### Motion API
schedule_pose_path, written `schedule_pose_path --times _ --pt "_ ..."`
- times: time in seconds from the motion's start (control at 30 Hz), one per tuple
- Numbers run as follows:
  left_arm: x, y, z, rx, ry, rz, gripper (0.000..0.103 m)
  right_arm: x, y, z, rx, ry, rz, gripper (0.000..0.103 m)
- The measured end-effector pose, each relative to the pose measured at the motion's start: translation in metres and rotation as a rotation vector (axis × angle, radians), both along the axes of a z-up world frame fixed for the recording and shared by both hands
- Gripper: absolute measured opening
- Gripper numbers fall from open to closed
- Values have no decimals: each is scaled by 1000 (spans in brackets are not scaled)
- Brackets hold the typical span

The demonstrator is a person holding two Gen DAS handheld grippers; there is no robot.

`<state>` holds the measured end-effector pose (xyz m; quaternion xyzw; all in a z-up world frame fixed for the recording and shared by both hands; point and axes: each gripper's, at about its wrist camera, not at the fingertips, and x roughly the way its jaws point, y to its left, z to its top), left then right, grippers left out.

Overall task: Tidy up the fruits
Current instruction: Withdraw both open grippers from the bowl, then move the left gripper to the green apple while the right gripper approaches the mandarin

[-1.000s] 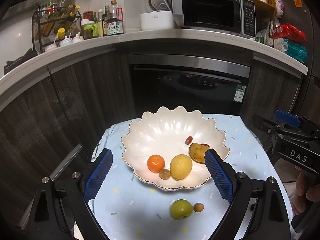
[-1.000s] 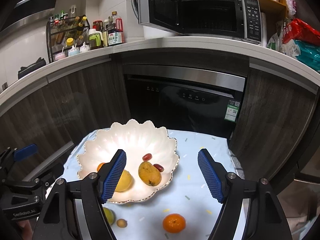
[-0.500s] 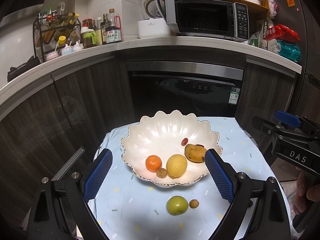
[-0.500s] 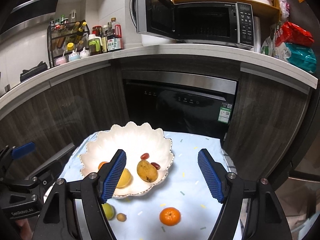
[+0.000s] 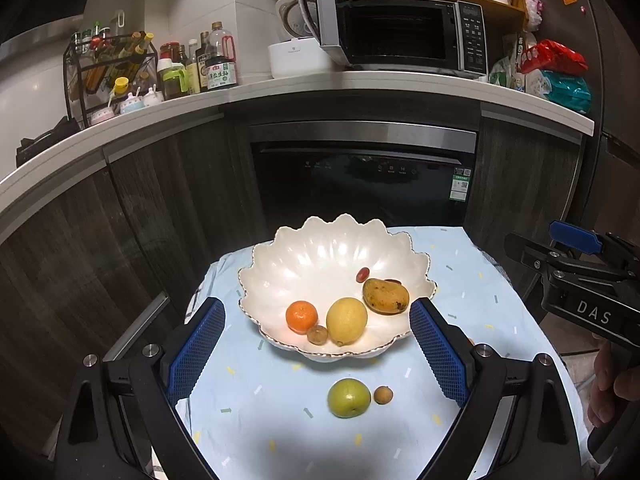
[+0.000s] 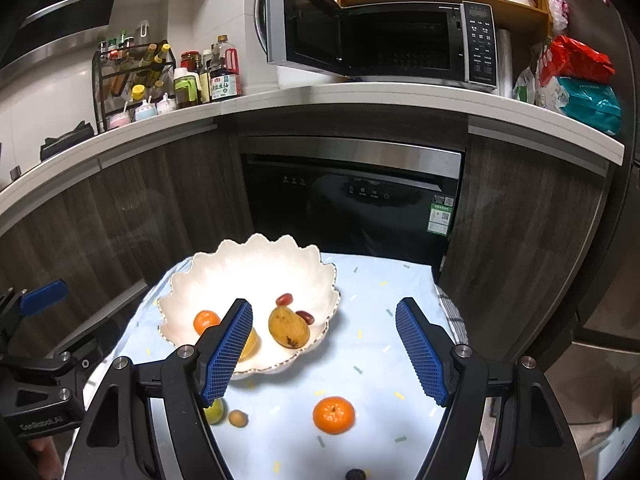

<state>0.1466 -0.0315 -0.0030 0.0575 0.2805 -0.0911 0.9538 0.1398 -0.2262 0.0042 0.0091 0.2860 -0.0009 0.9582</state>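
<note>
- Blue ribbed pads line the fingers of the left gripper, which stand wide apart at the bottom of the left wrist view, holding nothing and touching nothing.
- White and scallop-edged, the bowl sits at centre frame on a pale blue cloth speckled with small dashes, which covers the counter.
- Inside the bowl lie a mandarin, a lemon, a mango, a small brown fruit touching the lemon's left side, and a red grape just above the mango.
- On the cloth below the bowl, in the lower centre of the frame, a green fruit rests with a small brown longan just beside it on the right.
- At the right edge of the same frame, the right gripper's black body appears, with a hand on its grip.
- Seen from the right wrist, the right gripper is likewise spread open and empty, its left finger overlapping the bowl's near rim and the lemon in the picture; contact cannot be told.
- Between those fingers, lower in the frame, a second mandarin sits alone on the cloth, apart from the bowl.
- A dark small fruit shows at the very bottom edge.
- Behind, in the upper half of both frames, a microwave stands with its door swung open.
</note>
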Motion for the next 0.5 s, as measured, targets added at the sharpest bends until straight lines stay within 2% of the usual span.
schedule_pose_path --times 0.5 --pt "-9 -14 -17 31 2 -46 95 -12 -13 -21 6 42 -25 75"
